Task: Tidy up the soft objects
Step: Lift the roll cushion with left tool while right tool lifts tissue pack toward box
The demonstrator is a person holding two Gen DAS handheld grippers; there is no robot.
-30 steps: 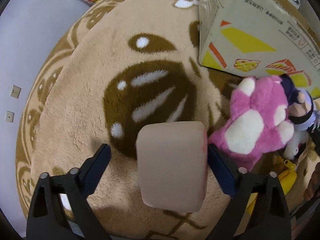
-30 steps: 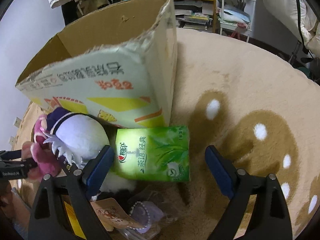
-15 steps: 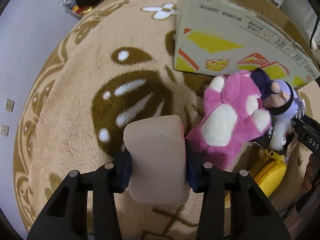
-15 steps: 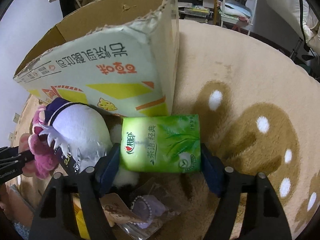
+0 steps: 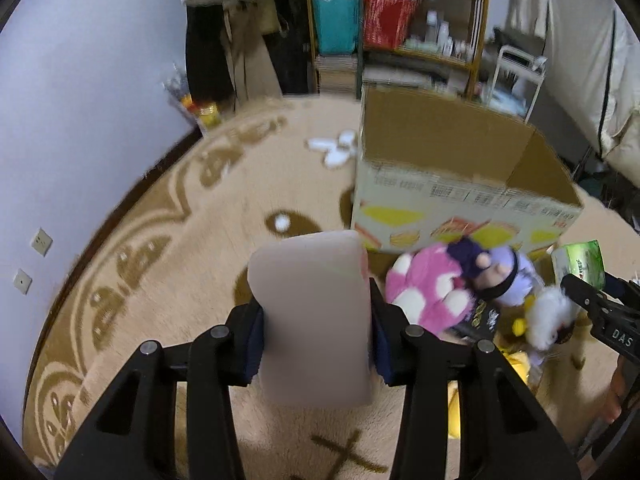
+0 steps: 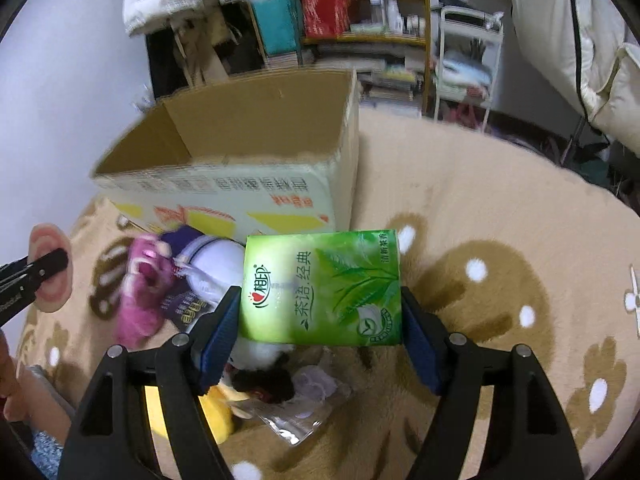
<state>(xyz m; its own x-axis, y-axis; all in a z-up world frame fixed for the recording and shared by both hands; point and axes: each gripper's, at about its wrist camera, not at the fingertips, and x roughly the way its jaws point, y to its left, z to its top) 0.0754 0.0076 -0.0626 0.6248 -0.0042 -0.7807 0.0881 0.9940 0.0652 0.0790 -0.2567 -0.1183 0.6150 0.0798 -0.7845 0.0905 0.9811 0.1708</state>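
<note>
My left gripper (image 5: 316, 336) is shut on a soft pink foam block (image 5: 314, 316) and holds it above the rug. My right gripper (image 6: 320, 320) is shut on a green tissue pack (image 6: 322, 288), also lifted; the pack shows at the right of the left wrist view (image 5: 582, 262). An open cardboard box (image 5: 460, 200) stands just beyond both, also in the right wrist view (image 6: 240, 168). A pink paw plush (image 5: 424, 286) and a purple-and-white doll (image 5: 502, 276) lie on the rug in front of the box.
The tan rug with brown patterns (image 5: 160, 260) covers the floor. A yellow plush (image 6: 216, 412) and a clear plastic bag (image 6: 304, 404) lie under the right gripper. Shelves (image 5: 392, 32) and a white rack (image 6: 468, 64) stand behind the box. A wall (image 5: 80, 100) runs along the left.
Both grippers have closed on their objects and lifted them: the left on the pink foam block, the right on the green tissue pack. Both views now look over the box's open top.
</note>
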